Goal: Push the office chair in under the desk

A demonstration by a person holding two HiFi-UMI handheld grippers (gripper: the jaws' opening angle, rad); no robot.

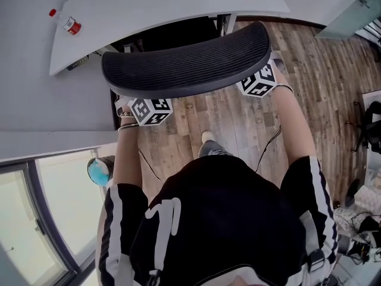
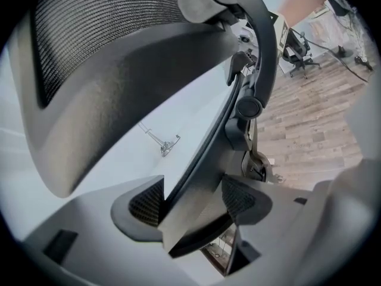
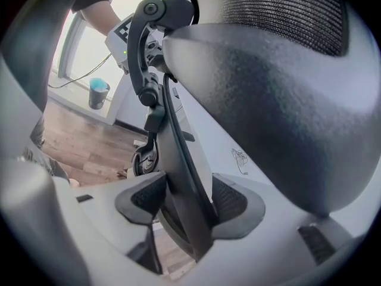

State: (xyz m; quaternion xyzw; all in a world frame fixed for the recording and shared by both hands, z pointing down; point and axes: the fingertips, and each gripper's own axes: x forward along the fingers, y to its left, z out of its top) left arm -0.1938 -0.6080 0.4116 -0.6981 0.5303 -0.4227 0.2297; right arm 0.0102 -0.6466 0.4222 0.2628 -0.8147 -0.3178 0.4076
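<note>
The black office chair's mesh backrest (image 1: 190,61) stands against the front edge of the white desk (image 1: 149,5), with the seat hidden beneath it. Both grippers reach in under the backrest's top from behind; only their marker cubes show, the left (image 1: 152,110) and the right (image 1: 259,81). In the left gripper view, my left gripper (image 2: 193,201) is shut on the thin dark edge of the chair's back frame (image 2: 208,154), which runs up between its pads (image 2: 149,202). My right gripper (image 3: 187,201) clamps the same kind of frame edge (image 3: 175,154) on the other side, pads (image 3: 229,200) against it.
A clear bottle with a red cap (image 1: 66,21) lies on the desk's left end. A blue-lined bin (image 1: 100,170) stands by the window at the left. Cables trail over the wooden floor (image 1: 238,124). Another office chair (image 2: 297,49) and clutter (image 1: 369,136) stand at the right.
</note>
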